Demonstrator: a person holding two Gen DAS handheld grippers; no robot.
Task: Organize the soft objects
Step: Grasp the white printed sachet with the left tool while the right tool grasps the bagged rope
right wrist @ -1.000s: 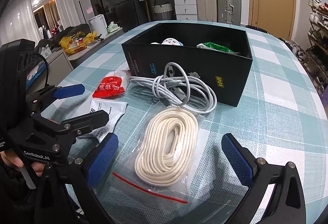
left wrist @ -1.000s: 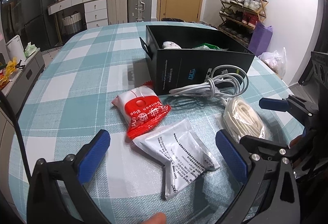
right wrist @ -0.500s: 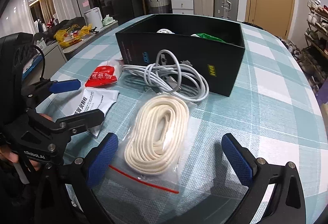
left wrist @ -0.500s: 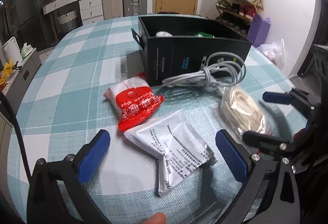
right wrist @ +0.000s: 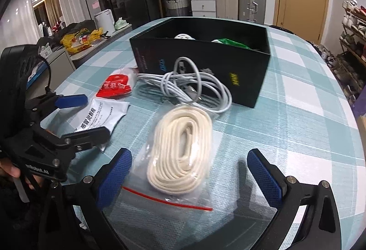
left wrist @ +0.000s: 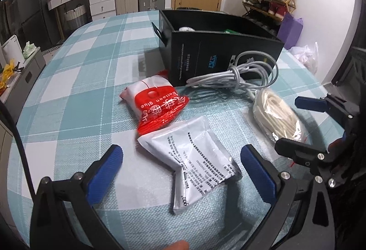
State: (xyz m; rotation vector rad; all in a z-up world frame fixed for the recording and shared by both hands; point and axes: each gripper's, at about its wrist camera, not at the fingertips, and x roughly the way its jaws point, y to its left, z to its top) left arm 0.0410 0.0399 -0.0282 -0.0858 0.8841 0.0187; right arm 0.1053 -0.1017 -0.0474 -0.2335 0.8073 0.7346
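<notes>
From the left wrist, your left tongs [left wrist: 181,172] stand wide and empty, with the silver sachet [left wrist: 194,163] lying flat on the tabletop [left wrist: 75,80] between the blue pads. The black box [left wrist: 219,53] is your landmark: the sachet lies well in front of it, the red balloon-glue packet [left wrist: 157,105] sits between the two, its tail touching the sachet's far corner. Come down square over the sachet's middle and close slowly; it looks thin and slippery, so a pinch at the puffed centre should hold better than one at an edge. Watch that you don't drag the red packet along.

From the right wrist, your right tongs [right wrist: 189,174] are likewise spread wide and carry nothing. The bagged white rope [right wrist: 183,147] lies between them, in front of the box, just behind it the grey cable [right wrist: 189,87] against the box wall. Grip through the coil, not the loose plastic, then lift clear of the cable.
</notes>
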